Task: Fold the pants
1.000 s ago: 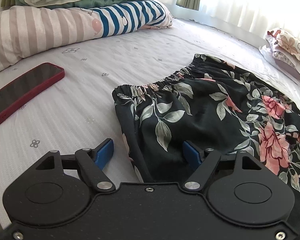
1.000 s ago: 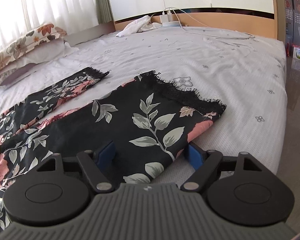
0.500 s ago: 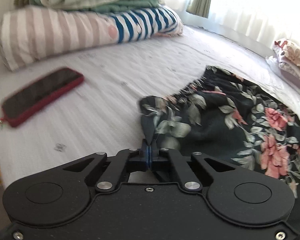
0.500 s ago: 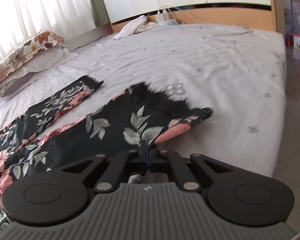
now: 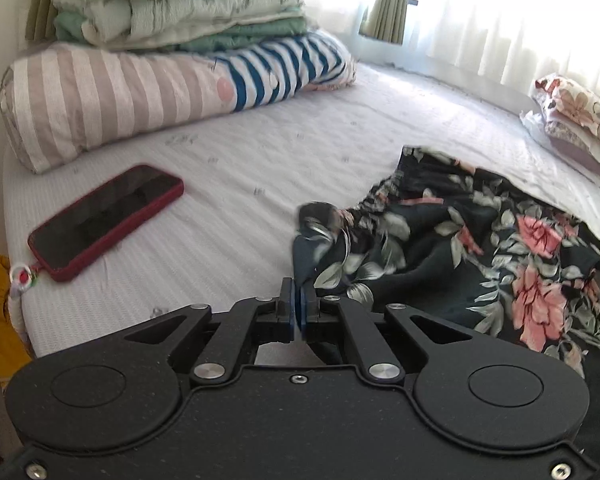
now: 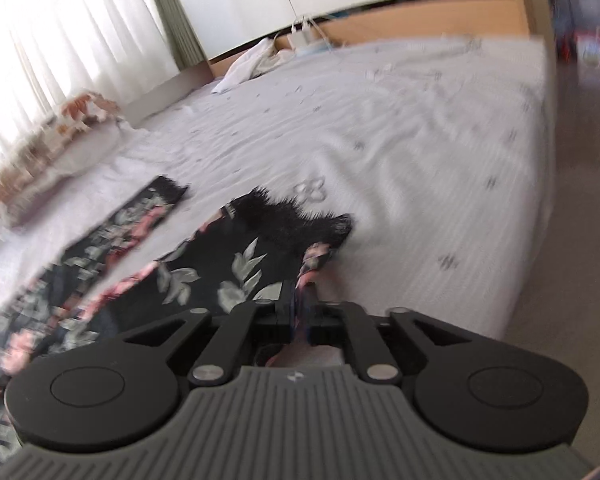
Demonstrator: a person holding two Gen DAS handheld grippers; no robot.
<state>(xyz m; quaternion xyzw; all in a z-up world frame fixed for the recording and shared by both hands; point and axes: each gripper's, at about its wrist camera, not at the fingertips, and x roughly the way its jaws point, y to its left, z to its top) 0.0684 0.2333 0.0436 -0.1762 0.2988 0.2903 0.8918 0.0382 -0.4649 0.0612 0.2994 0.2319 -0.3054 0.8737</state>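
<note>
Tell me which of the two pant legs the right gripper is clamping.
The right gripper is shut on the nearer leg, pinching its lace hem corner. The other leg lies flat, farther toward the flowered pillow, untouched.

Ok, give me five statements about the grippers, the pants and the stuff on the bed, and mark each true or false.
1. The left gripper is shut on the pants near the waistband. True.
2. The right gripper is open above a pant leg. False: its jaws are shut on the leg's edge near the fringed hem.
3. A phone in a red case lies on the bed, apart from the pants. True.
4. The phone rests on the striped pillow. False: it lies on the sheet in front of the pillow.
5. Folded blankets are stacked on the striped pillow. True.
</note>
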